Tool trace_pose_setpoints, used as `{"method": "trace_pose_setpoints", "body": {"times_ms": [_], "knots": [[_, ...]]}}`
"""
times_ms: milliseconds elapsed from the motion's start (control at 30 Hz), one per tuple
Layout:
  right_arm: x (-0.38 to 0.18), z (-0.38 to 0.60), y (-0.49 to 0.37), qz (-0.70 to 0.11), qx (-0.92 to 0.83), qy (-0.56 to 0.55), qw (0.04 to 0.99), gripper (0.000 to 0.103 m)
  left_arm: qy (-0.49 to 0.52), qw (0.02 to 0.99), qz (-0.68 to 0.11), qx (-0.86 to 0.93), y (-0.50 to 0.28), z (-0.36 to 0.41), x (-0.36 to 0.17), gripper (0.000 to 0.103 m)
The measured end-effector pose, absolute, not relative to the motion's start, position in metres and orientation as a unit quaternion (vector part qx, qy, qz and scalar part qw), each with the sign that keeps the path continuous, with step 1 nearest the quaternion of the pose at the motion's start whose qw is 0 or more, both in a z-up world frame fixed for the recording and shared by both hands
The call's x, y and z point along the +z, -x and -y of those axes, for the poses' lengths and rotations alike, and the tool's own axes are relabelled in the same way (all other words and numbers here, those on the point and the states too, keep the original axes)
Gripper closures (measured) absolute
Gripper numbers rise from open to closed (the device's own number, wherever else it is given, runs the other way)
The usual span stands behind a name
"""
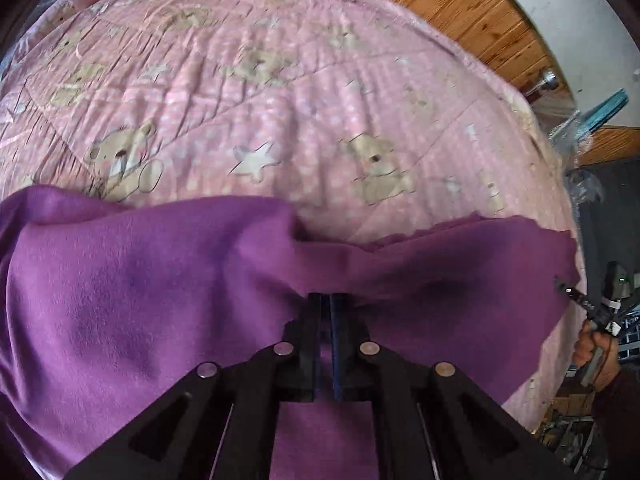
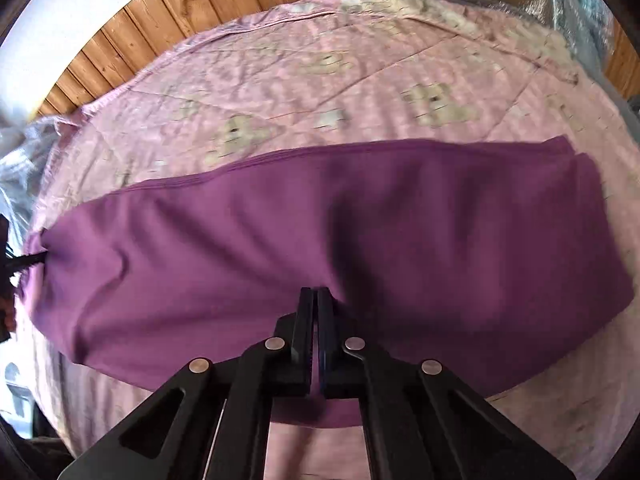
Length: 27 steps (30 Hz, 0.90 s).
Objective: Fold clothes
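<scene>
Left wrist view: the left tool [image 1: 330, 300] is pinched tight on the purple cloth [image 1: 140, 280], low in the frame. The cloth lies on the pink bed [image 1: 280, 100]. At the right edge, a hand [image 1: 592, 350] holds the right tool.

Right wrist view: the right tool [image 2: 316, 294] is pinched on the cloth [image 2: 240, 240] too. The cloth looks folded once into a long band; more folds are probably left. Lots of bare bed [image 2: 320, 80] lies above.

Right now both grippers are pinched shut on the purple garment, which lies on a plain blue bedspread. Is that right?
One detail is off. The bedspread is pink with teddy bears and stars, not plain blue; the left wrist view shows the print clearly. The rest holds: the left gripper and right gripper are each shut on the purple garment.
</scene>
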State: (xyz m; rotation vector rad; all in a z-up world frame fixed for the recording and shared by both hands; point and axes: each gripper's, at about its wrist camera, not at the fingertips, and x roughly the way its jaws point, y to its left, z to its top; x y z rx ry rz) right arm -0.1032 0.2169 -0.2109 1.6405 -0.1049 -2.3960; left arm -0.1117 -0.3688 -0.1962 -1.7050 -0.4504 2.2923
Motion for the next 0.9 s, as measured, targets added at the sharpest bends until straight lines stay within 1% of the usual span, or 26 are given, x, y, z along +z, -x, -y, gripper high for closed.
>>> {"method": "trace_pose_setpoints", "body": {"times_ms": [33, 67, 133, 200, 233, 267, 333, 400, 500, 533, 600, 633, 667, 700, 733, 767, 800, 867, 900], "knots": [[-0.208, -0.229, 0.107, 0.024, -0.816, -0.564, 0.126, 0.103, 0.583, 0.124, 0.146, 0.789, 0.112, 0.373, -0.195, 0.1], [-0.208, -0.237, 0.112, 0.026, -0.807, -0.57, 0.154, 0.103, 0.583, 0.12, 0.127, 0.793, 0.113, 0.373, -0.193, 0.1], [-0.205, -0.234, 0.119, -0.022, -0.792, -0.58, 0.189, 0.103, 0.586, 0.107, 0.092, 0.798, 0.112, 0.37, -0.189, 0.1], [-0.197, -0.233, 0.119, -0.043, -0.777, -0.594, 0.205, 0.103, 0.591, 0.09, 0.073, 0.798, 0.112, 0.366, -0.186, 0.1], [-0.193, -0.236, 0.119, -0.05, -0.772, -0.6, 0.206, 0.09, 0.594, 0.081, 0.062, 0.798, 0.112, 0.363, -0.185, 0.1], [-0.188, -0.24, 0.118, -0.056, -0.769, -0.602, 0.208, 0.08, 0.596, 0.069, 0.053, 0.798, 0.112, 0.359, -0.184, 0.1], [-0.166, -0.254, 0.112, -0.066, -0.784, -0.578, 0.215, 0.072, 0.601, 0.04, 0.045, 0.797, 0.107, 0.355, -0.179, 0.1], [-0.152, -0.283, 0.113, -0.076, -0.812, -0.555, 0.165, 0.066, 0.594, 0.037, 0.071, 0.801, 0.099, 0.344, -0.164, 0.1], [-0.17, -0.326, 0.135, -0.076, -0.823, -0.554, 0.097, 0.066, 0.58, 0.089, 0.127, 0.8, 0.083, 0.305, -0.148, 0.1], [-0.179, -0.336, 0.143, -0.083, -0.822, -0.557, 0.085, 0.069, 0.585, 0.11, 0.129, 0.793, 0.078, 0.287, -0.149, 0.099], [-0.188, -0.351, 0.16, -0.098, -0.831, -0.541, 0.085, 0.073, 0.607, 0.139, 0.112, 0.774, 0.068, 0.253, -0.164, 0.099], [-0.191, -0.359, 0.17, -0.106, -0.836, -0.533, 0.08, 0.077, 0.624, 0.128, 0.087, 0.766, 0.064, 0.243, -0.176, 0.099], [-0.192, -0.364, 0.183, -0.116, -0.84, -0.527, 0.063, 0.077, 0.628, 0.12, 0.074, 0.765, 0.058, 0.238, -0.185, 0.099], [-0.194, -0.37, 0.194, -0.118, -0.84, -0.527, 0.058, 0.062, 0.615, 0.115, 0.087, 0.775, 0.052, 0.243, -0.186, 0.098], [-0.196, -0.376, 0.204, -0.115, -0.839, -0.529, 0.057, 0.057, 0.611, 0.105, 0.11, 0.777, 0.048, 0.252, -0.187, 0.1], [-0.197, -0.383, 0.211, -0.098, -0.836, -0.535, 0.069, 0.057, 0.61, 0.094, 0.131, 0.776, 0.045, 0.259, -0.188, 0.1], [-0.196, -0.386, 0.213, -0.098, -0.834, -0.538, 0.075, 0.056, 0.614, 0.084, 0.139, 0.773, 0.044, 0.261, -0.187, 0.1], [-0.188, -0.385, 0.211, -0.108, -0.835, -0.534, 0.077, 0.059, 0.626, 0.07, 0.128, 0.766, 0.047, 0.254, -0.182, 0.1], [-0.177, -0.383, 0.204, -0.1, -0.843, -0.523, 0.08, 0.059, 0.632, 0.063, 0.122, 0.763, 0.048, 0.251, -0.18, 0.1]]}}
